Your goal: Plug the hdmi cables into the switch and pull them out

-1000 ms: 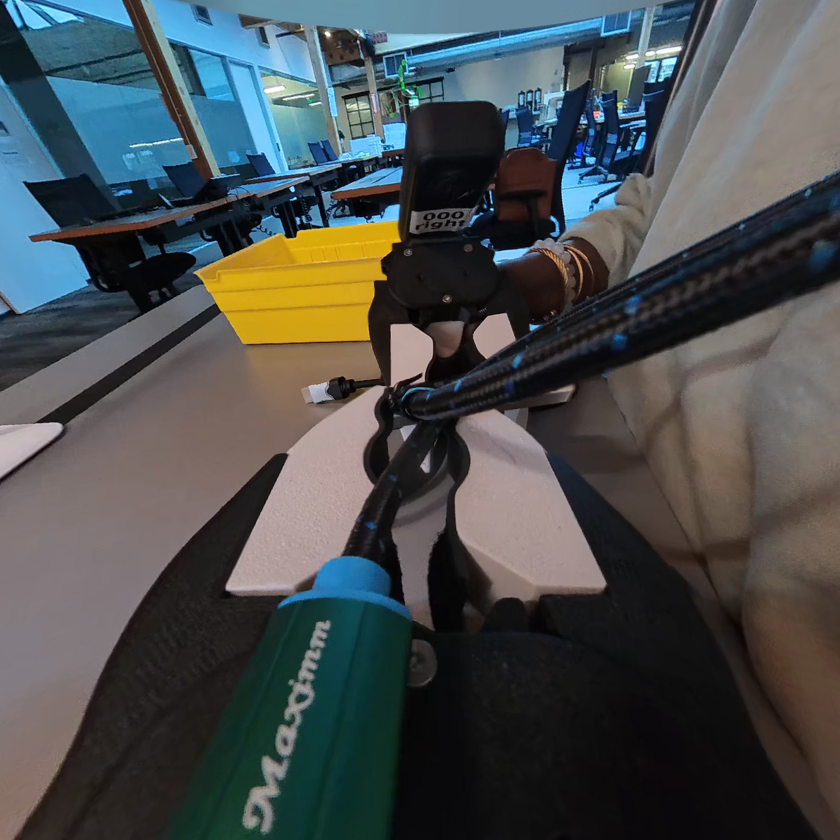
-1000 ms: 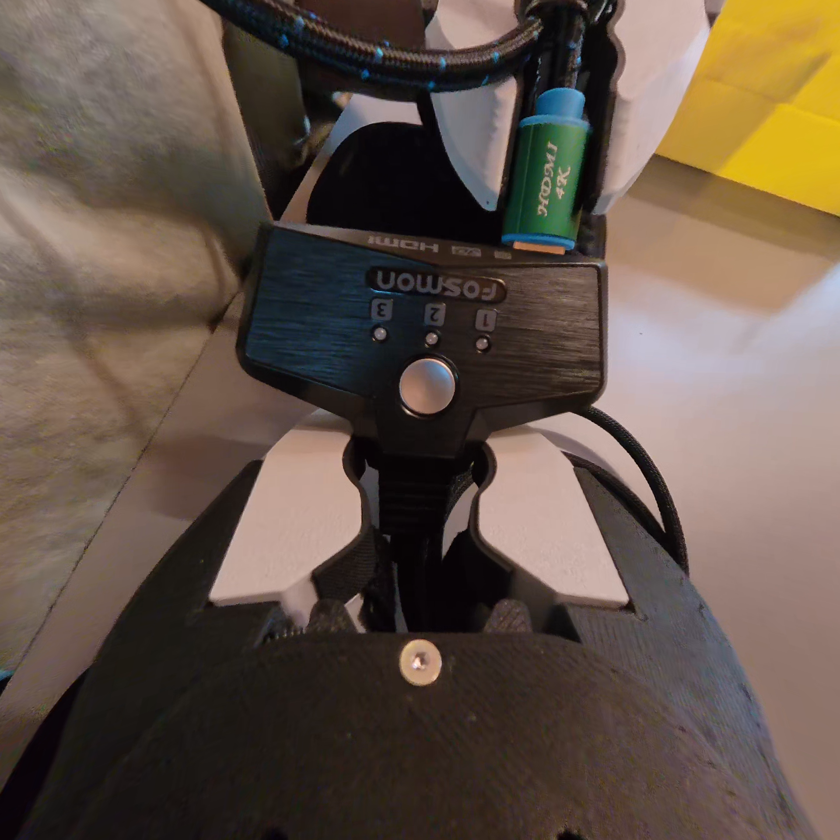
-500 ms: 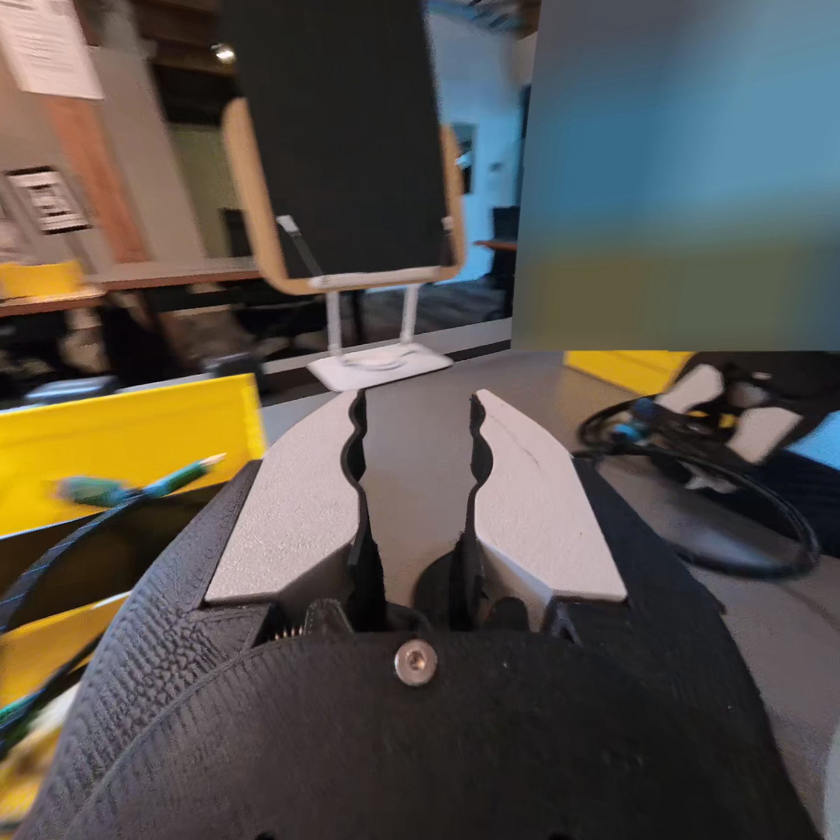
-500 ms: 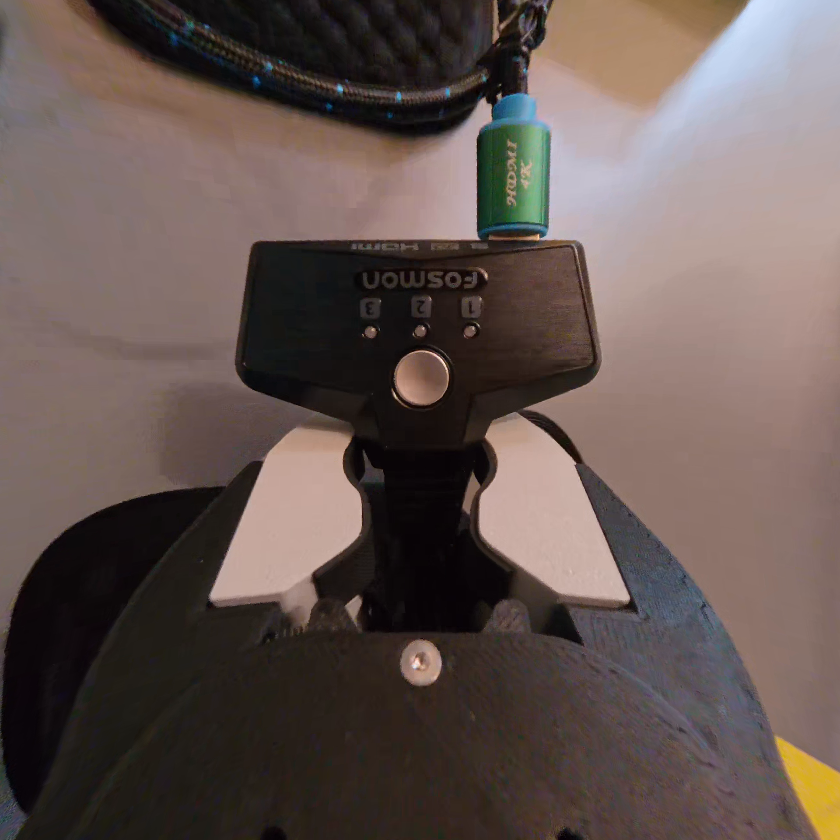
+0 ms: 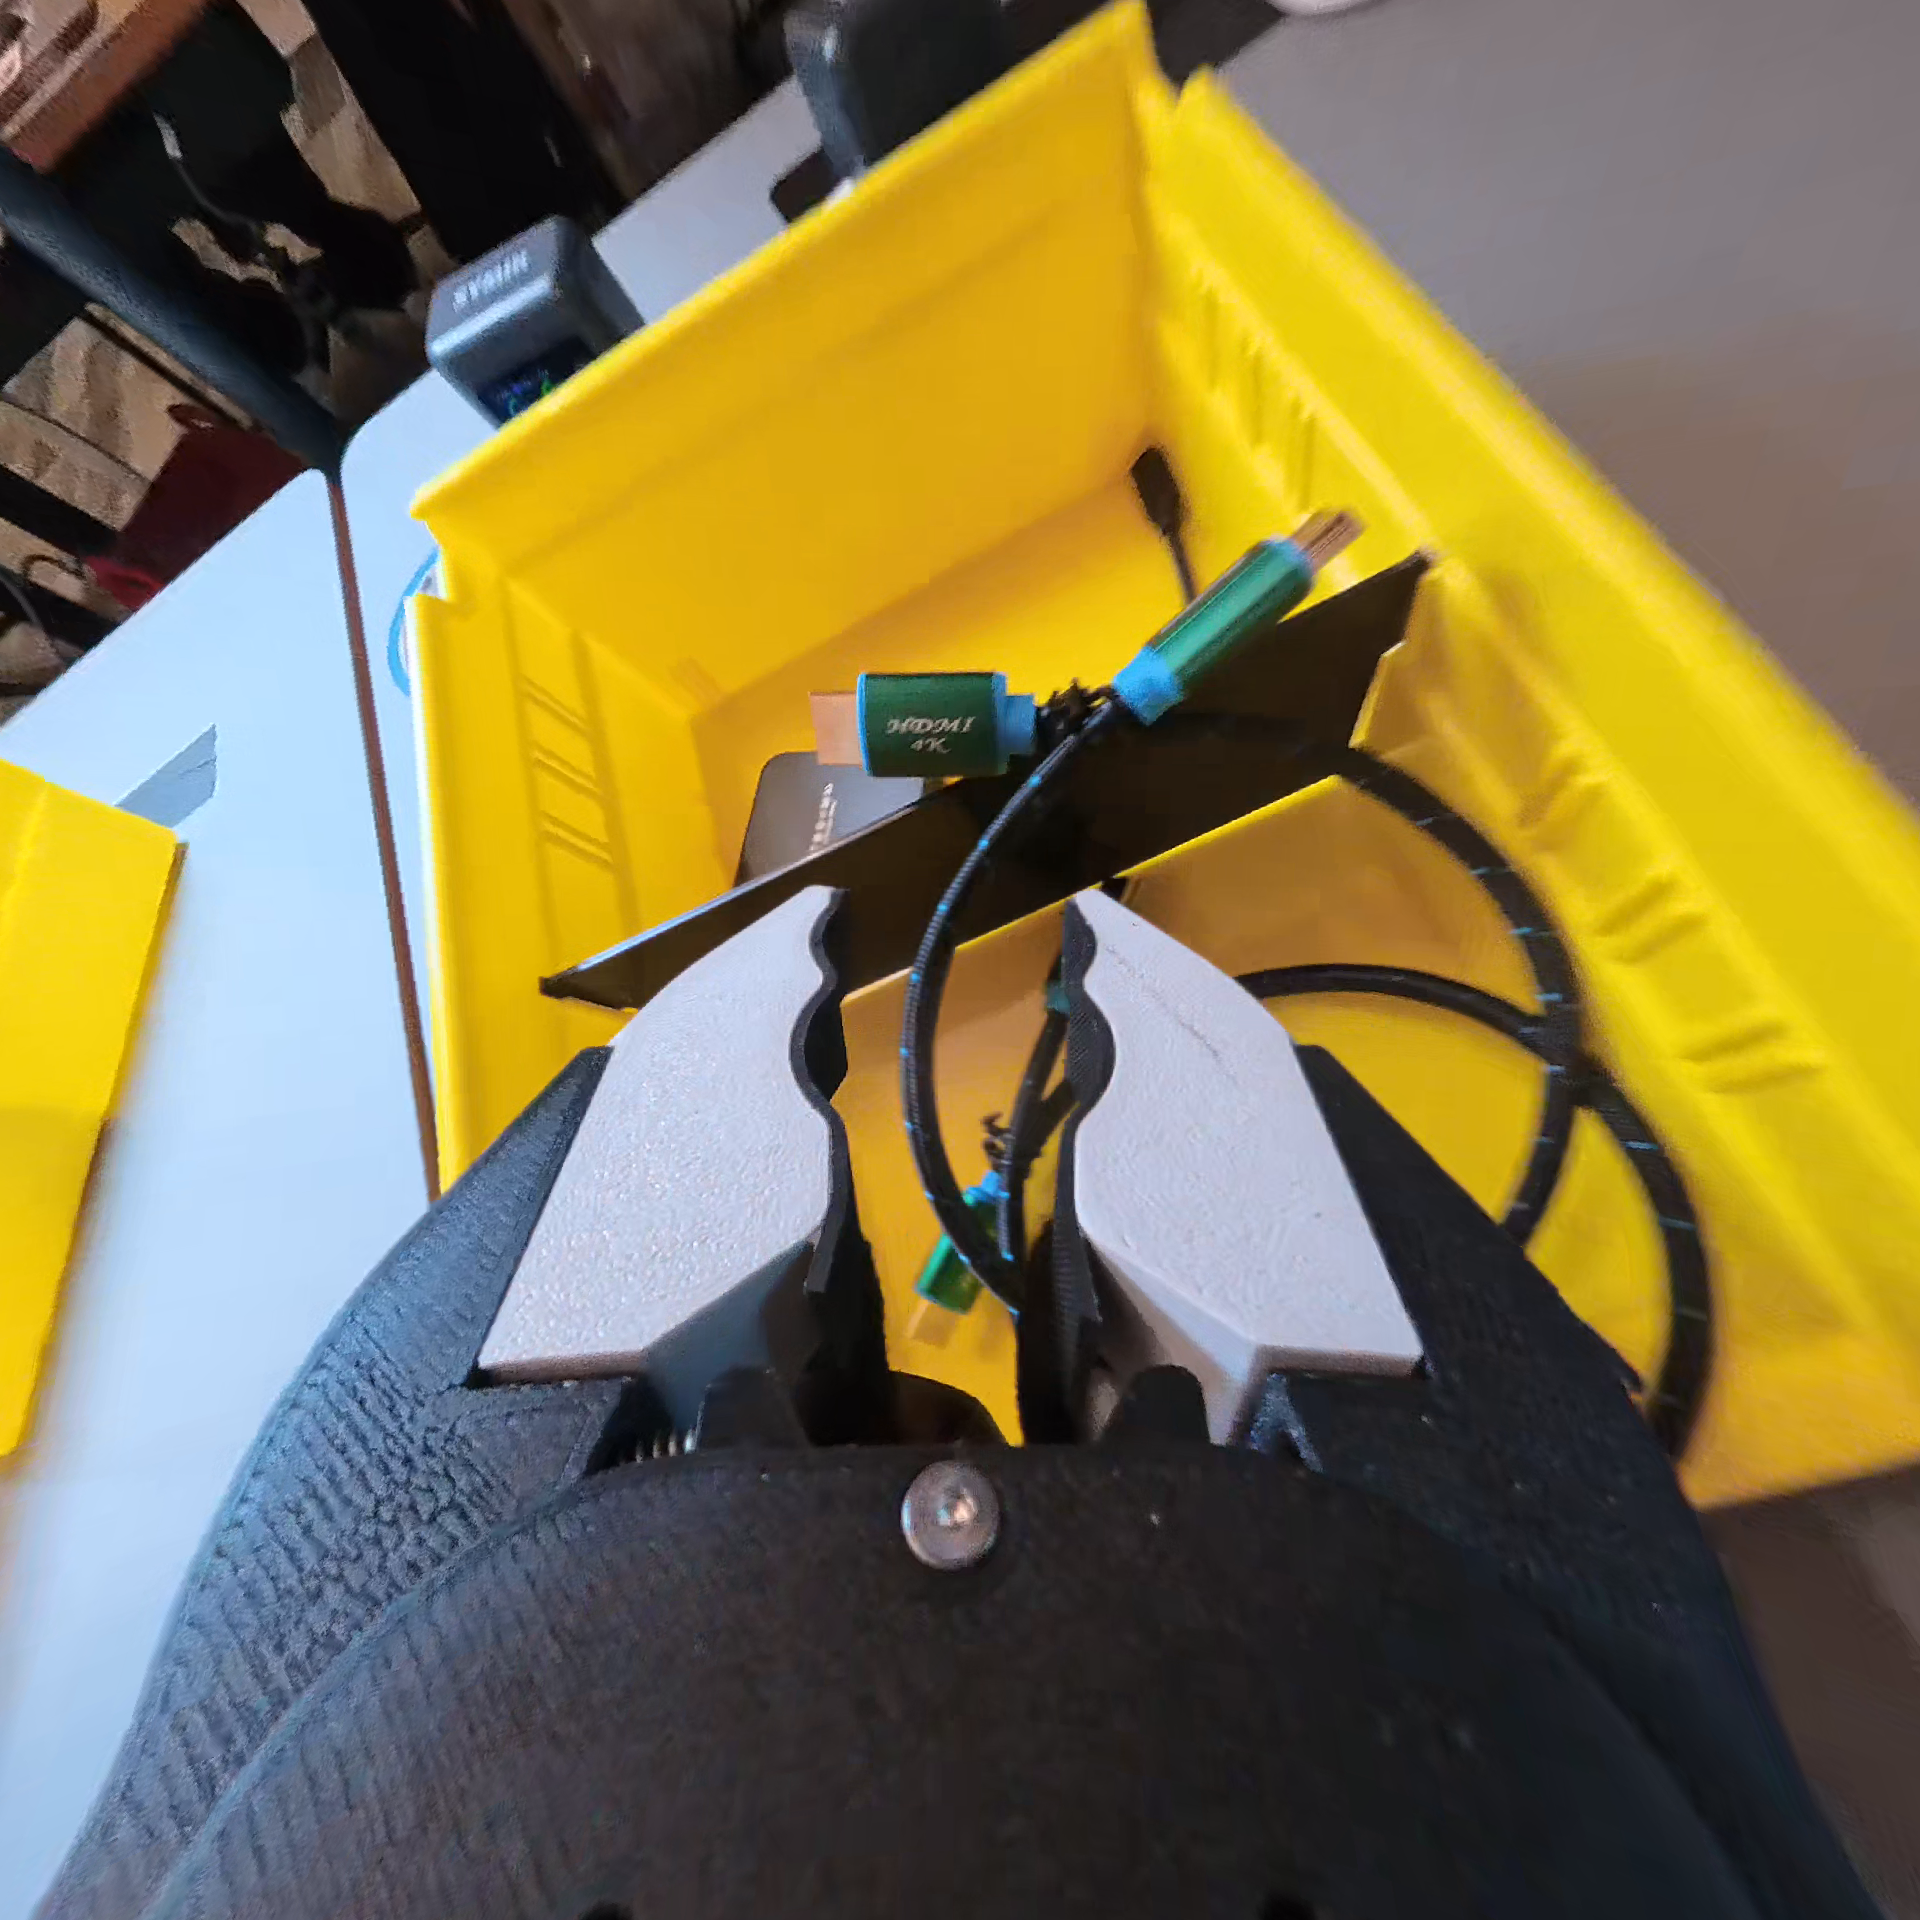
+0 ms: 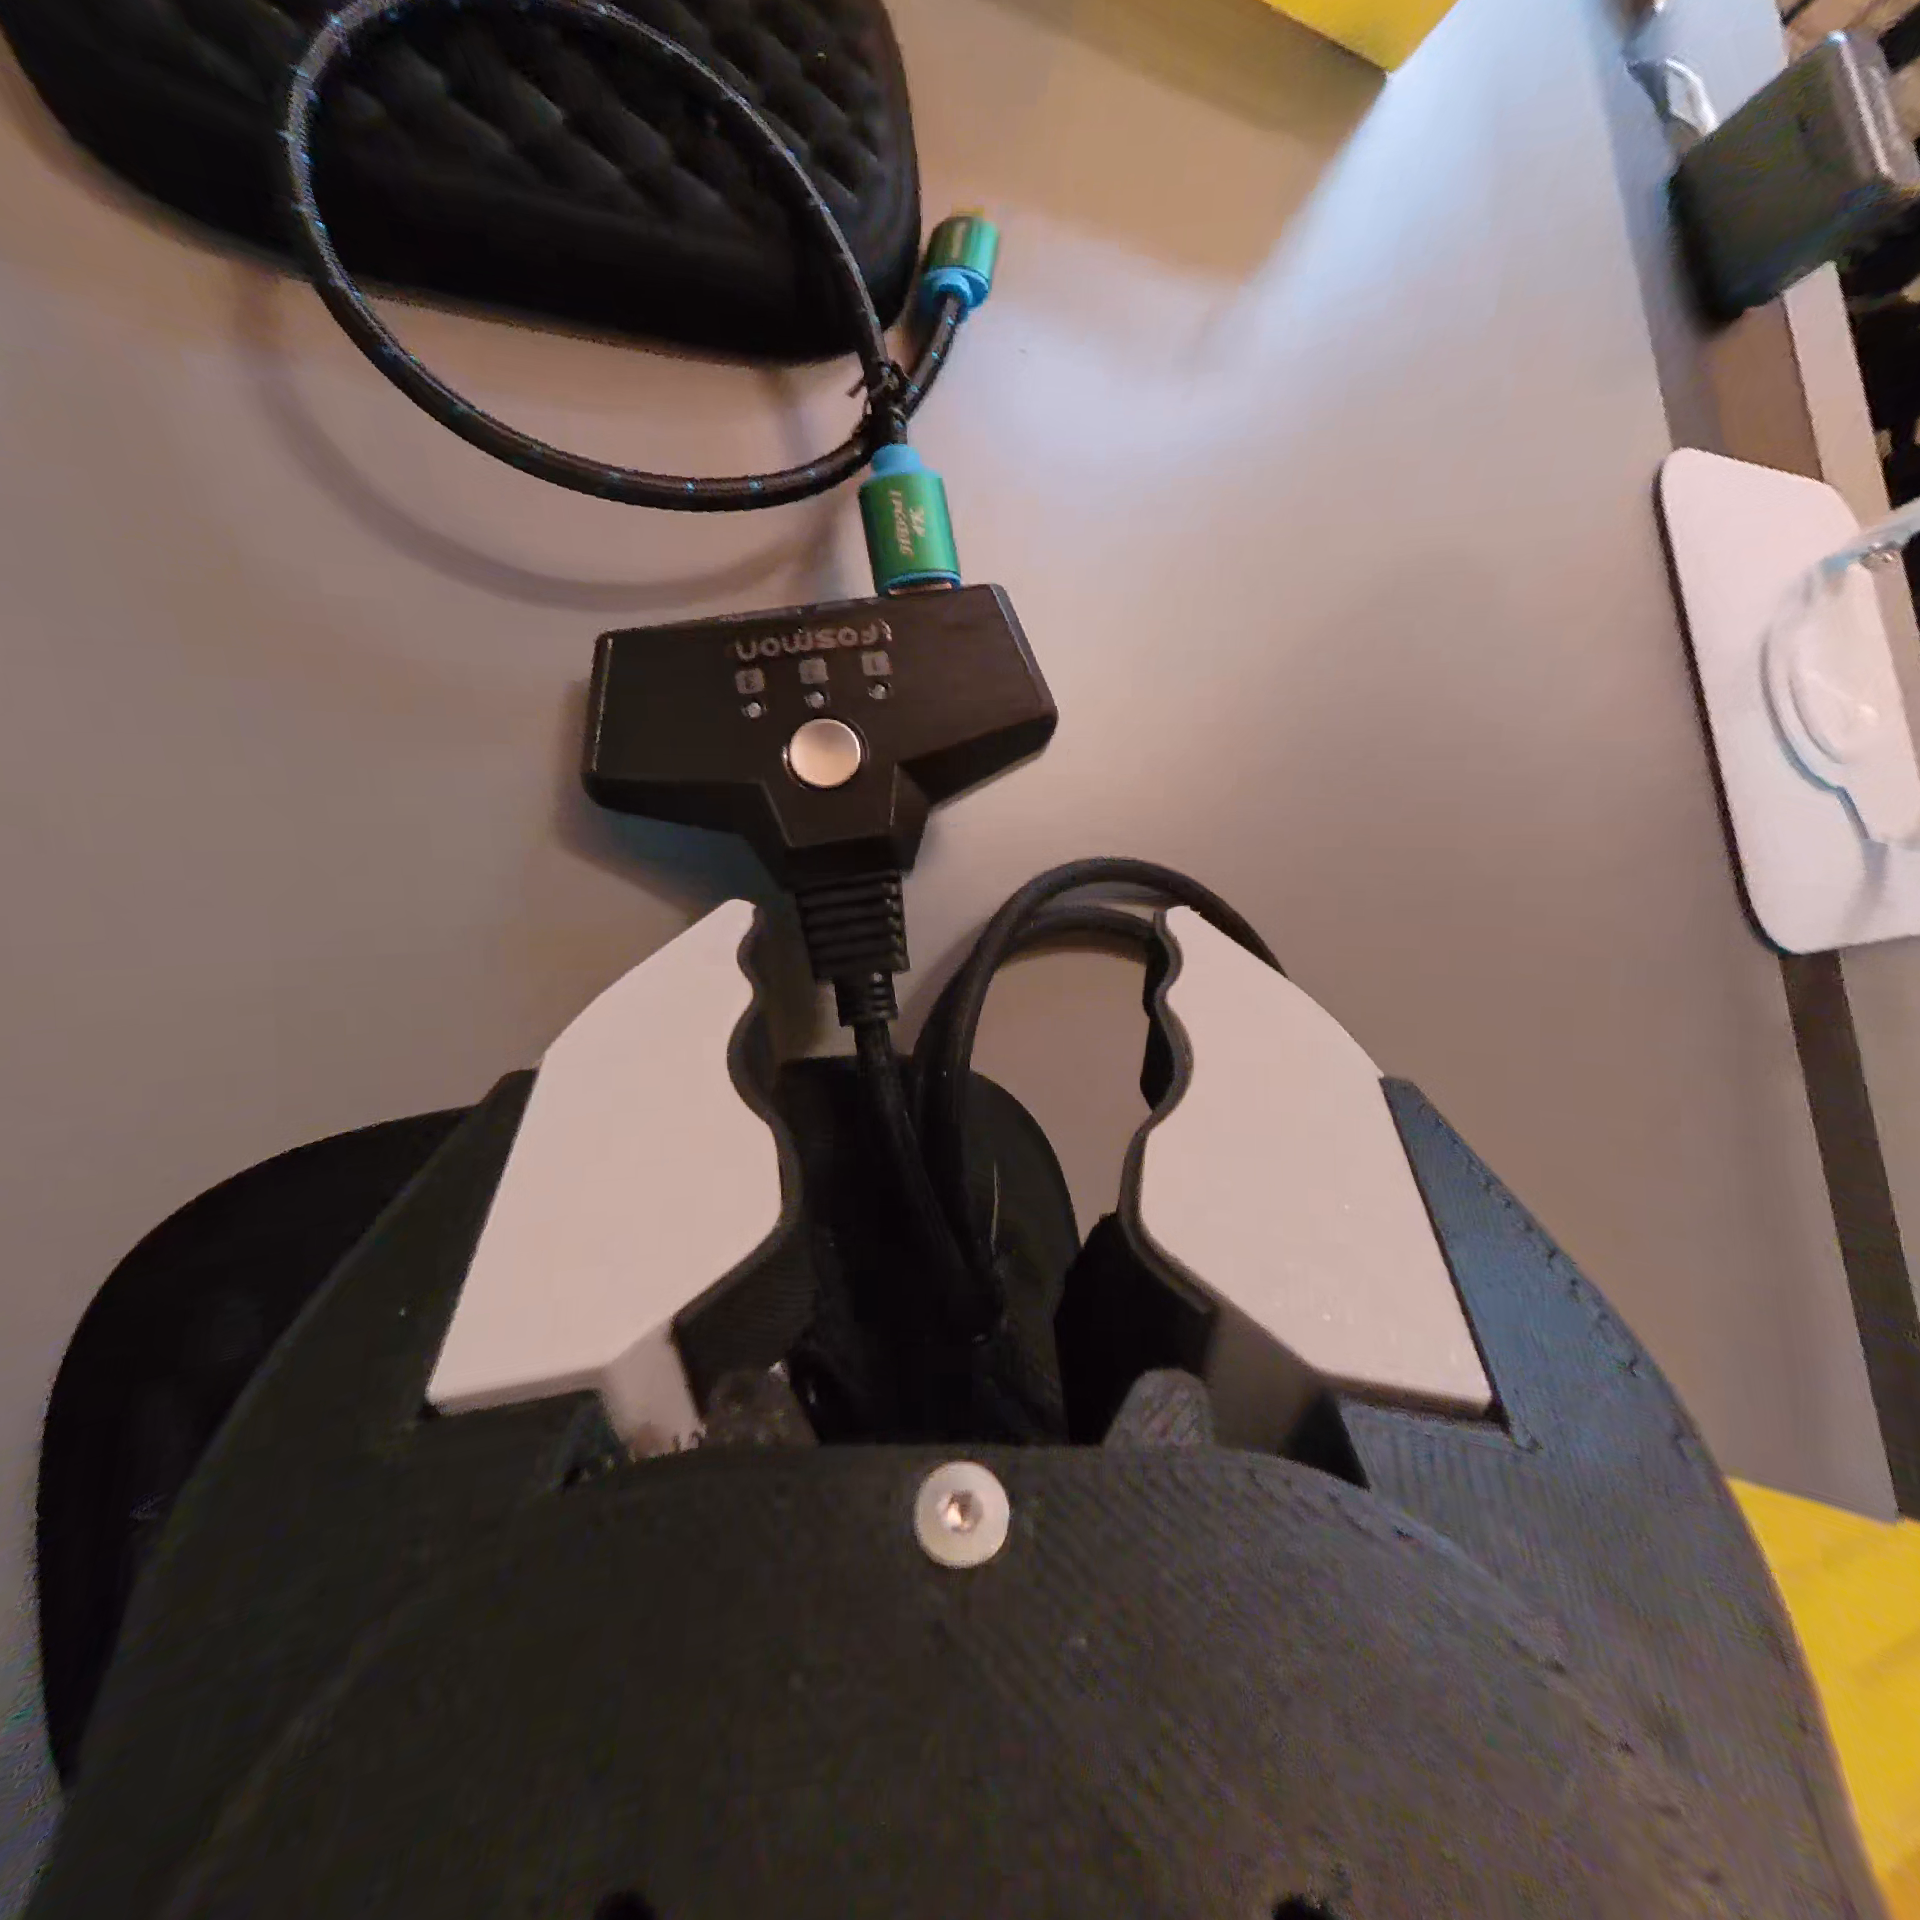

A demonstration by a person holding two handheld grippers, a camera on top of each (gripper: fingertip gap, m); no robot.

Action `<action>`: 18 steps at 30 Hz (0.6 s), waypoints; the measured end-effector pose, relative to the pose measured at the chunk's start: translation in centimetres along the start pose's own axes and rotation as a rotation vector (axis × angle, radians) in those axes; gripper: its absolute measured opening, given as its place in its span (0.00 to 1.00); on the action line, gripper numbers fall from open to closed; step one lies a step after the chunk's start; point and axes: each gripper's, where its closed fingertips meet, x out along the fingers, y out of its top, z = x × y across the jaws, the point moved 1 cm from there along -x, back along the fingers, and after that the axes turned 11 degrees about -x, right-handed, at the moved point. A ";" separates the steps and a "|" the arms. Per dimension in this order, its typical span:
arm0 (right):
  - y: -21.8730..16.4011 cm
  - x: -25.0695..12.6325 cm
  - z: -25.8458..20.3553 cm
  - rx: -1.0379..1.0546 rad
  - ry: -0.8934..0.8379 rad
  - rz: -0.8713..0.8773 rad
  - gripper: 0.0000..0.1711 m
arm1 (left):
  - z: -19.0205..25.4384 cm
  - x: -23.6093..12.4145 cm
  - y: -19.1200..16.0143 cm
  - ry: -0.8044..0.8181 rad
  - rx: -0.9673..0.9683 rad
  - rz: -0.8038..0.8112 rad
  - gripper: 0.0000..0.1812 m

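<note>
In the right wrist view the black HDMI switch (image 6: 821,717) lies flat on the grey table. One green HDMI plug (image 6: 914,540) sits in its far right port. That cable's braided loop (image 6: 582,457) and its free green plug (image 6: 961,255) lie beyond. My right gripper (image 6: 956,920) is open just behind the switch, and the switch's own black lead (image 6: 883,1039) runs between the jaws. My left gripper (image 5: 951,914) is open above a yellow bin (image 5: 935,364). The bin holds green-plugged cables (image 5: 930,724) (image 5: 1231,623), and one braided cable (image 5: 935,1039) passes between the jaws.
A black divider (image 5: 1195,769) crosses the bin, with a dark box (image 5: 800,831) under it. Another yellow bin (image 5: 62,1039) is at the left. A black padded object (image 6: 520,135) lies beyond the switch. A white stand base (image 6: 1787,707) sits at the table's right edge.
My left gripper let go of the plugged-in cable, opened and swung over to the yellow bin. My right gripper opened, released the switch and drew back from it.
</note>
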 end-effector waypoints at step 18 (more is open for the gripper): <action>6.0 -2.1 3.4 -0.009 -0.280 0.336 0.33 | 2.6 -13.4 11.7 0.604 0.399 0.723 0.04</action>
